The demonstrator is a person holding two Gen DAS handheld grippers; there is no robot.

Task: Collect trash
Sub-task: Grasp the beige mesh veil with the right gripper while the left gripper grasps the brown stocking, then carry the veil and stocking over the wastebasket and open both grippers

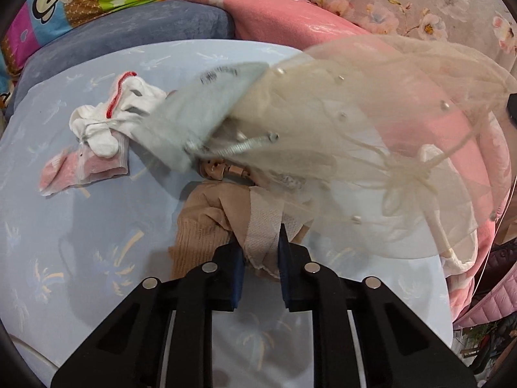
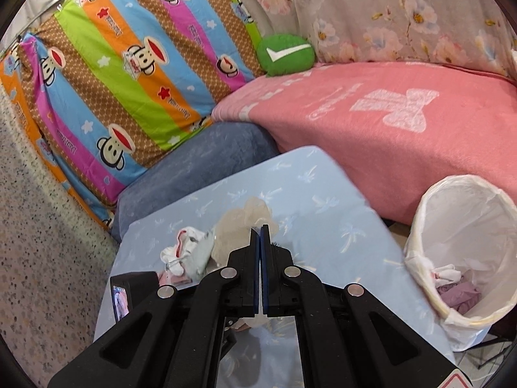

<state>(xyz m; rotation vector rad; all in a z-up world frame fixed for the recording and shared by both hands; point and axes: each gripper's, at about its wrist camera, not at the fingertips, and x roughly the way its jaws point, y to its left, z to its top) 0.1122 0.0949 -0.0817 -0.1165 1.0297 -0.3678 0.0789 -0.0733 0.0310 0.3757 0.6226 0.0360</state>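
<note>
The left hand-held gripper [image 1: 261, 252] is nearly closed, pinching the beige knitted stocking [image 1: 210, 223]; the right hand-held gripper [image 2: 260, 245] is closed on sheer cream pearl-dotted tulle [image 2: 239, 223]. Lift both clear, then swing toward the white-lined wastebasket [image 2: 429, 213] at three o'clock.

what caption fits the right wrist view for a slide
Right gripper, jaws shut on sheer beige fabric, above the blue sheet; lined bin waits alongside.

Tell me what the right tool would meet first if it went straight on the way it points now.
Probably the sheer cream mesh fabric gathered just past the tips of the shut right tool, with the light blue sheet beyond; depth is unclear.
</note>
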